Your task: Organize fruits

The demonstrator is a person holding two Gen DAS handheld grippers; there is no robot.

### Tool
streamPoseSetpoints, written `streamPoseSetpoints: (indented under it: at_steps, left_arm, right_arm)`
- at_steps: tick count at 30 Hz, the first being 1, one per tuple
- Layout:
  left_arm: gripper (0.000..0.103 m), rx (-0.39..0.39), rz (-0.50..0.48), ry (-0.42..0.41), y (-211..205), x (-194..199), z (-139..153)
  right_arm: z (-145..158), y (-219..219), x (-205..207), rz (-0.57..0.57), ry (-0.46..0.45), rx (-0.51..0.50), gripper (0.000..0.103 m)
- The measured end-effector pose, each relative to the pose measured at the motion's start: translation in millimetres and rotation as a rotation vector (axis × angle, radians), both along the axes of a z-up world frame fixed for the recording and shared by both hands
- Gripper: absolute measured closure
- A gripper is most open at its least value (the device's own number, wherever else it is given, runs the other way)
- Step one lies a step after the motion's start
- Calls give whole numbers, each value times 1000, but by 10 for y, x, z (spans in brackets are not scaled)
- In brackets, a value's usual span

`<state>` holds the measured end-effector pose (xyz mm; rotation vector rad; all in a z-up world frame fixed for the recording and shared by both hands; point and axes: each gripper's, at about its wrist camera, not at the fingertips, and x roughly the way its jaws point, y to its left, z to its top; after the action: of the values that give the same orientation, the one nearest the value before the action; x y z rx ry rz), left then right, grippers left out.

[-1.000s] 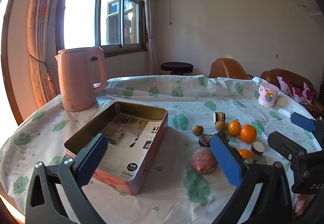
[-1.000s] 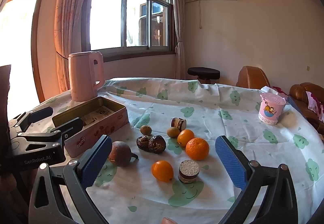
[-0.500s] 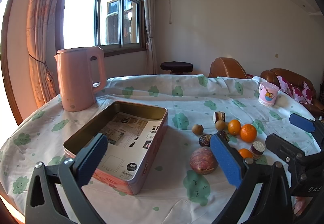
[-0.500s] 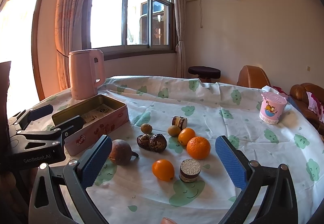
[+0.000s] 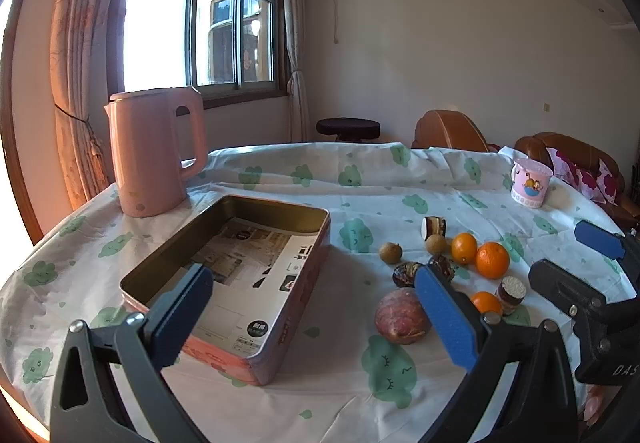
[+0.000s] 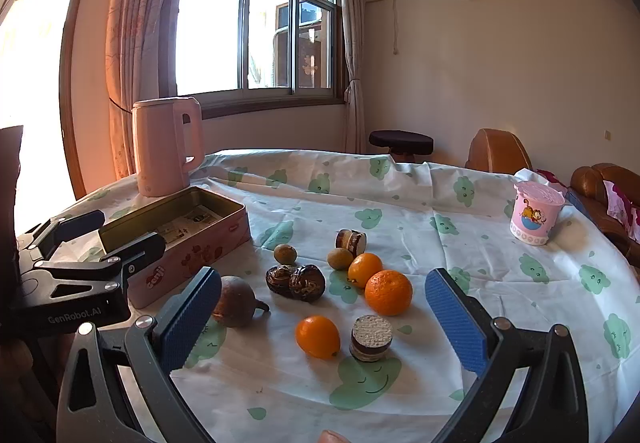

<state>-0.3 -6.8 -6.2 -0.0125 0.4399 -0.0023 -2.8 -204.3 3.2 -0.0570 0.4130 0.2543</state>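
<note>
Both tongs are spread wide with nothing between the pads. The left tongs (image 5: 312, 317) hang over the near end of the open pink tin (image 5: 308, 275), whose floor is lined with printed paper. The right tongs (image 6: 322, 323) hang over the fruit on the cloud-print tablecloth (image 6: 460, 243) — a small orange (image 6: 318, 336) and a round, crumb-topped piece (image 6: 371, 337) lie nearest, just beside each other. Farther out sit a big orange (image 6: 388, 292), another small orange (image 6: 364, 269), a dark wrinkled lump (image 6: 296, 282) and two little brown fruits (image 6: 285, 254) — all outside the tin. A reddish-brown fruit (image 6: 236, 301) lies near the left pad. A pink kettle (image 6: 166, 147) stands behind the tin; a pink cup (image 6: 535, 217) sits well apart to the right.
</note>
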Motion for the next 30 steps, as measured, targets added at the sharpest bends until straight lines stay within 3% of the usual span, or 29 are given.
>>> streamPoseSetpoints:
  at_steps: [9, 15, 17, 19, 24, 26, 30]
  left_arm:
    - [0, -7, -17, 18, -2, 49, -77]
    - [1, -16, -60, 61, -77, 148, -189]
    - [8, -23, -79, 77, -123, 187, -230]
    - [15, -18, -101, 100, -180, 225, -255]
    - [18, -47, -161, 134, -290, 312, -249]
    - [25, -40, -179, 158, -357, 375, -274]
    - [27, -8, -191, 211, -476, 496, -363]
  right_arm:
    - [-16, -44, 12, -15, 4, -1, 1]
    - [-174, -326, 149, -97, 52, 32, 1]
    - [-244, -438, 209, -124, 87, 54, 5]
    - [-298, -509, 260, -144, 112, 53, 18]
    - [-379, -558, 350, -134, 155, 75, 20]
    - [-399, -540, 379, -124, 169, 78, 22]
    - [-429, -514, 431, -90, 198, 83, 26]
